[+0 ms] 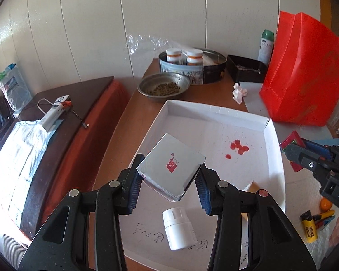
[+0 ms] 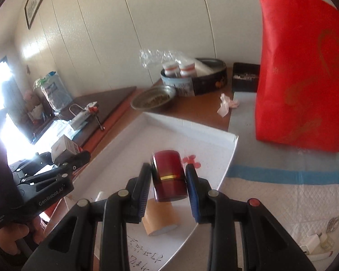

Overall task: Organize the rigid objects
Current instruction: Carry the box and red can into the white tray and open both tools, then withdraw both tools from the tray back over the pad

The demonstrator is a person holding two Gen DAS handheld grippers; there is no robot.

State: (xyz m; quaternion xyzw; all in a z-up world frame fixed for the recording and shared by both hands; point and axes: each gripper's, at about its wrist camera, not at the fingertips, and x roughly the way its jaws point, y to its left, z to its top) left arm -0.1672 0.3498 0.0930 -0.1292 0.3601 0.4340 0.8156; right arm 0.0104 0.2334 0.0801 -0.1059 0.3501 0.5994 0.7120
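My left gripper [image 1: 169,178] is shut on a white square box with a red logo [image 1: 170,166], held tilted above the near left part of a shallow white cardboard tray [image 1: 214,110]. A white pill bottle [image 1: 179,231] lies on its side in the tray below the box. My right gripper [image 2: 168,180] is shut on a dark red round tin with a gold band [image 2: 169,175], held above the tray [image 2: 192,124]. A tan roll of tape [image 2: 161,220] lies in the tray beneath it. The left gripper with its box [image 2: 63,146] shows at the left of the right wrist view.
A red gift bag [image 1: 305,72] stands at the back right. A metal bowl of pellets [image 1: 163,87], a round tin with two bottles [image 1: 192,67], a black box [image 1: 246,68] and a spray can [image 1: 265,45] stand behind the tray. A yellow lighter [image 1: 309,227] lies right. A dark side cabinet [image 1: 63,103] is left.
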